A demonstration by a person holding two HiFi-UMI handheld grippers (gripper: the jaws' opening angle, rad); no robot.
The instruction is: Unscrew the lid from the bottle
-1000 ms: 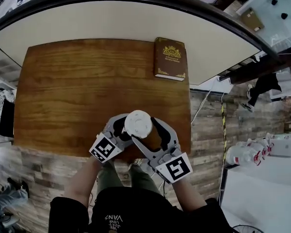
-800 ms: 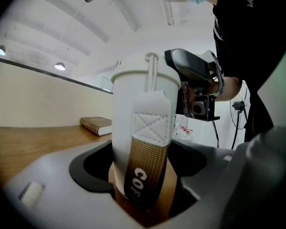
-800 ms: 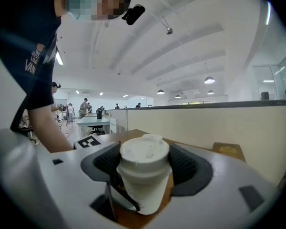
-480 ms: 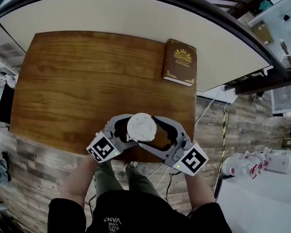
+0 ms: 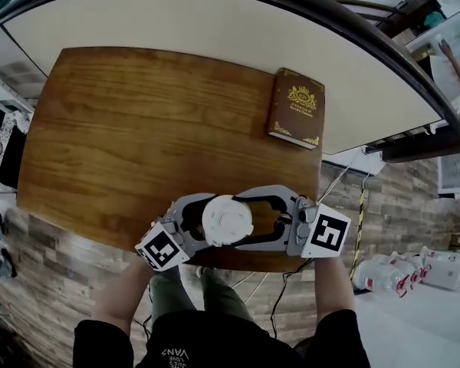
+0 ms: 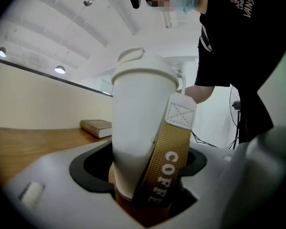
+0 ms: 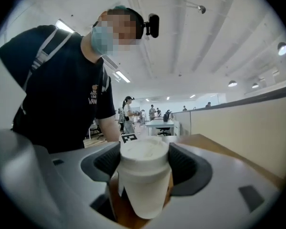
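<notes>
A white bottle (image 6: 143, 123) with a gold "COFFEE" strap (image 6: 169, 166) stands near the front edge of the wooden table (image 5: 138, 129). Its round white lid (image 5: 227, 221) faces up at me in the head view. My left gripper (image 5: 205, 224) comes in from the left and is shut low on the bottle's body (image 6: 133, 142). My right gripper (image 5: 244, 221) comes in from the right, higher up, and its jaws are shut round the lid (image 7: 144, 154). The bottle's foot is hidden by the jaws.
A brown book (image 5: 295, 107) with gold print lies at the table's far right corner and also shows behind the bottle as the book (image 6: 97, 127). A cream partition wall (image 5: 215, 29) runs behind the table. A brick-pattern floor lies beyond the front edge.
My right gripper has swung round the lid, its marker cube going from the near side out to the right. The left gripper and the bottle have kept their place.
</notes>
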